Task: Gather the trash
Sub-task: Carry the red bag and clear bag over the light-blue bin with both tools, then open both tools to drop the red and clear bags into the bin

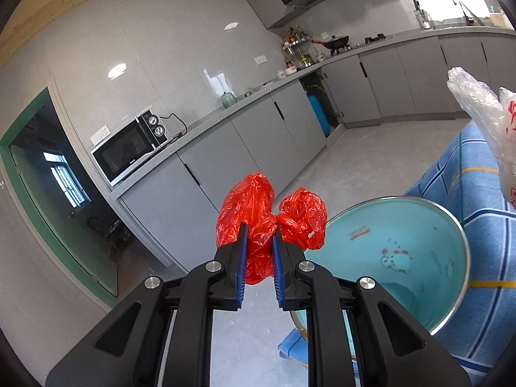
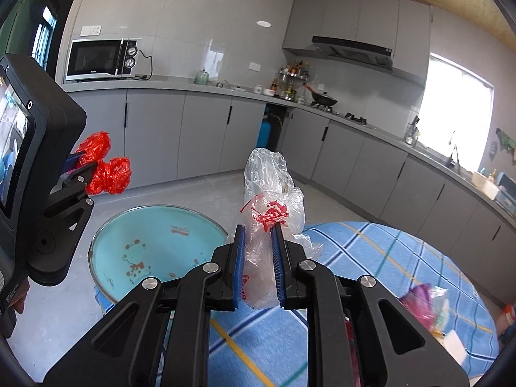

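Your left gripper [image 1: 259,235] is clenched on a crumpled red plastic bag [image 1: 258,213], the blue pads pressing the plastic from both sides while two bulging lobes stick out past the fingertips. From the right wrist view, that same red plastic bag [image 2: 106,167] hangs at the left, over the floor just beyond the far rim of the basin.

Your right gripper [image 2: 258,235] is clamped on a clear plastic bag [image 2: 274,190]. It carries red printing, too crumpled to read. The bag rises above the fingertips and a loose tail hangs down between the jaws.

Below and between the two bags sits a round turquoise basin [image 2: 106,235] with a metal rim, at the left edge of a table covered in a blue checked cloth [image 2: 371,258]. Inside the basin you see a cartoon figure and a small red mark of writing, not legible from either camera.

At the near right of the cloth lies more rubbish, a purple-and-clear wrapper [image 2: 425,303], blurred. On the far counter stands a microwave [image 2: 103,59]; a small word on its door is too tiny to make out.
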The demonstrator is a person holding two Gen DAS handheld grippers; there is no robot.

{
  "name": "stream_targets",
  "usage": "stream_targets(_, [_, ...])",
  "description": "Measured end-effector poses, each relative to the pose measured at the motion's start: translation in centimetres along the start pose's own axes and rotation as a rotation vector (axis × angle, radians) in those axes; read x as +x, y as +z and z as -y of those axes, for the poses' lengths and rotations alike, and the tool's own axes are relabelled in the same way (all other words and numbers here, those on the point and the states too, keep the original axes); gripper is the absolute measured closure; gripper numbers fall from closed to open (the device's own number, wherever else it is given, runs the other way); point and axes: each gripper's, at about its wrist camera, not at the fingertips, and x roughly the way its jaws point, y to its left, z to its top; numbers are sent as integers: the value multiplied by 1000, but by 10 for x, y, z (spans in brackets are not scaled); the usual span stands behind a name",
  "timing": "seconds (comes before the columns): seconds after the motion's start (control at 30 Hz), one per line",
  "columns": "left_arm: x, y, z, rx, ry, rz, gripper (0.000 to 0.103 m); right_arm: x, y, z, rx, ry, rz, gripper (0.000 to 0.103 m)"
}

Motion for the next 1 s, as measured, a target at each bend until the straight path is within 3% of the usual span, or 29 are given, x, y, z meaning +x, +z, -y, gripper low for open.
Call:
stream_targets(0.53, [30,-8,8,21,-21,-51,85,41,1,-16,-21,83,-50,86])
stream_targets(0.73, [32,-11,13,33,-47,-57,67,50,0,-18,-17,108,-70,82])
stream_targets(0.8, [31,-12,16,38,-41,-50,53,51,-1,-17,-17,104,-71,81])
stream_targets(0.87, [30,-12,17,43,-44,-48,52,52,-1,-16,-10,114,-72,70])
stream_targets(1.0, [30,-13,16,45,-34,-49,42,51,-1,-14,-2,116,-70,64])
